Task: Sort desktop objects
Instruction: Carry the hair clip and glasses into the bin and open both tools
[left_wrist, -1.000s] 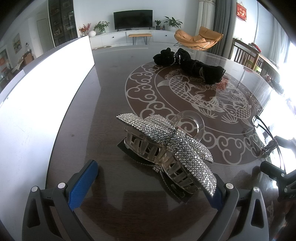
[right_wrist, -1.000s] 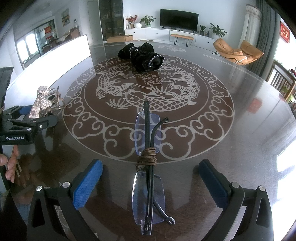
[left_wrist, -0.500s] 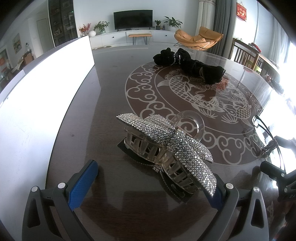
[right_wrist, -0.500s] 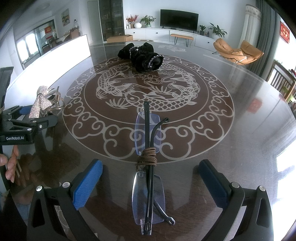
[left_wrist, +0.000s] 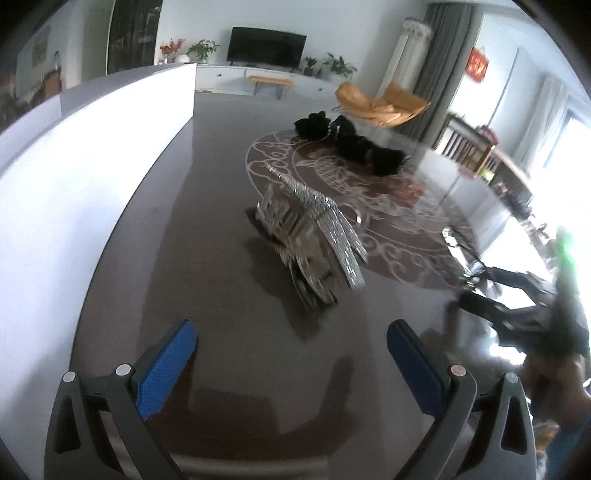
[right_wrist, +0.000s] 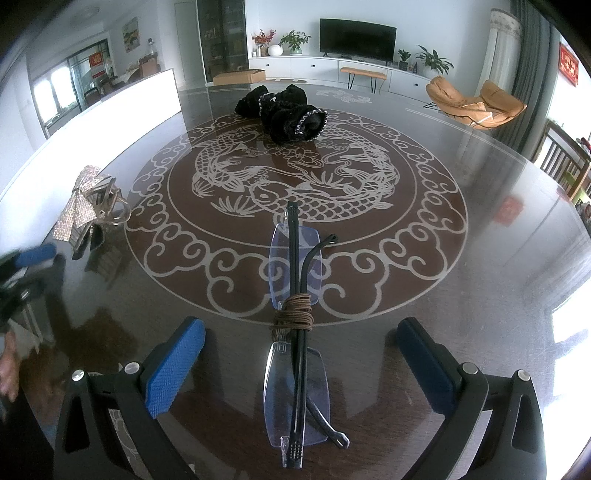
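Note:
A rhinestone bow hair claw (left_wrist: 314, 236) lies on the dark table ahead of my left gripper (left_wrist: 291, 354), which is open and stands back from it with bare table between its blue pads. In the right wrist view the same hair claw (right_wrist: 88, 206) shows at the far left. Folded rimless glasses (right_wrist: 295, 339) with a brown cord wound round the middle lie between the open fingers of my right gripper (right_wrist: 301, 354), untouched by the pads. A black fluffy scrunchie bundle (right_wrist: 284, 110) sits far back on the table; the left wrist view shows this bundle (left_wrist: 354, 144) too.
A tall white panel (left_wrist: 81, 177) runs along the table's left edge. The table carries a round fish pattern (right_wrist: 295, 184). My right gripper (left_wrist: 517, 306) appears blurred at the right of the left wrist view. A hand (right_wrist: 7, 373) shows at the left edge.
My left gripper has pulled back and lifted away from the hair claw, which now lies farther ahead and seems turned. The right gripper and glasses have not moved.

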